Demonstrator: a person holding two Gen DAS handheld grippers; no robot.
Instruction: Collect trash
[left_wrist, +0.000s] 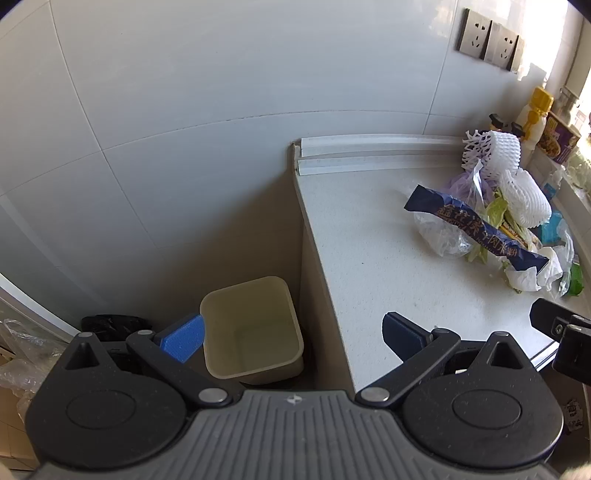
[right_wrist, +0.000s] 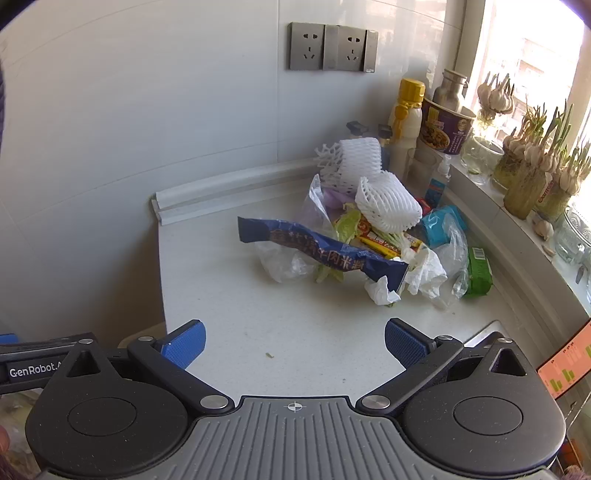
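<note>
The left tongs (left_wrist: 293, 334) stand wide open and hold nothing; their blue ribbed pads (left_wrist: 183, 338) frame the gap beside the worktop (left_wrist: 369, 266), above a cream plastic bin (left_wrist: 251, 325). The bin is rectangular with rounded corners, smooth-walled, and stands on the floor against the worktop's side panel, next to a crumpled black bag (left_wrist: 110, 323). The right tongs (right_wrist: 295, 345) are likewise wide open and hold nothing, positioned over the near part of the speckled white worktop (right_wrist: 258, 314), apart from the trash pile (right_wrist: 369, 240). The pile lies toward the far right of the worktop, near the glossy tiled wall (right_wrist: 147, 110) and the windowsill. It consists of a long, creased dark-blue foil wrapper (right_wrist: 321, 251) resting across thin translucent plastic bags (right_wrist: 284, 266), two white foam fruit nets (right_wrist: 384, 203) with an open lattice texture, crumpled white tissue (right_wrist: 424, 273), pale green leaf scraps (right_wrist: 347, 223), a yellow and red packet (right_wrist: 380, 242), a teal wrapper (right_wrist: 439, 225) and a green packet (right_wrist: 478, 273). A small scrap (right_wrist: 269, 355) lies alone on the worktop between the pile and the right tongs. Behind the pile stand a white bottle with a yellow cap (right_wrist: 406, 114) and a purple paper noodle cup (right_wrist: 445, 127). Two brushed-metal sockets (right_wrist: 332, 47) are mounted on the wall. Sprouting garlic bulbs (right_wrist: 532, 162) sit in containers along the sill.
</note>
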